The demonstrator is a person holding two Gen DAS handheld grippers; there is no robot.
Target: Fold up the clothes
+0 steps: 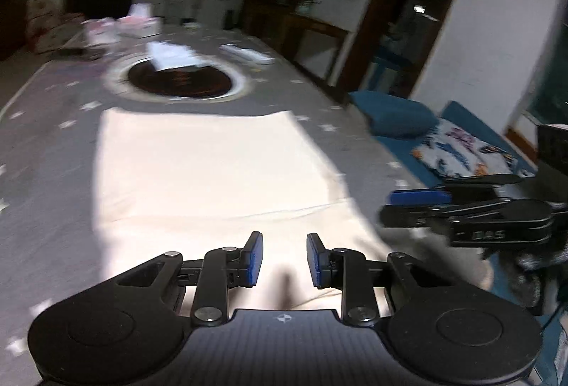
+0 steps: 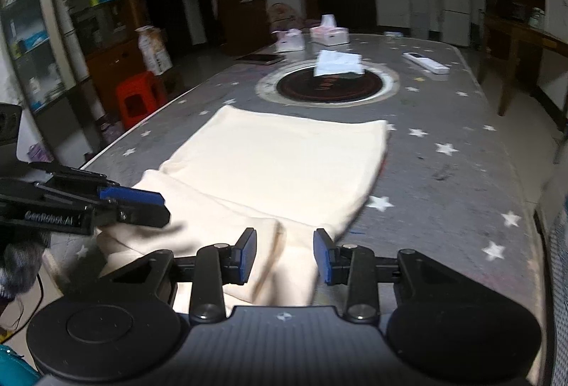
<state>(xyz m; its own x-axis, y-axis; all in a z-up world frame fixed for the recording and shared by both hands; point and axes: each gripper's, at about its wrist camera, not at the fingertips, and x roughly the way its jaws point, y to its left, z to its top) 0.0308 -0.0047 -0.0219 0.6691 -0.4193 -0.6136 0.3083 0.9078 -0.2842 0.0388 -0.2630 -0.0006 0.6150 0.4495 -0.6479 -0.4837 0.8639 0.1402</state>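
A cream garment (image 1: 213,166) (image 2: 284,166) lies flat on the grey star-patterned table (image 1: 53,155) (image 2: 443,180), with folded layers at its near end. My left gripper (image 1: 284,258) hovers over the near end, jaws apart, nothing pressed between the blue pads. In the right wrist view, the left gripper (image 2: 165,207) sits at the garment's near left corner. My right gripper (image 2: 284,254) is open over the near right part, a fold ridge showing between its pads. From the left wrist view, the right gripper (image 1: 387,207) reaches in sideways at the garment's right edge.
Beyond the garment is a round dark inset plate (image 2: 330,86) with white paper (image 2: 339,63) on it. Tissue boxes (image 2: 328,34), a remote (image 2: 426,63) and a phone (image 2: 261,58) lie farther back. A red stool (image 2: 140,98) stands left, a blue sofa (image 1: 397,116) right.
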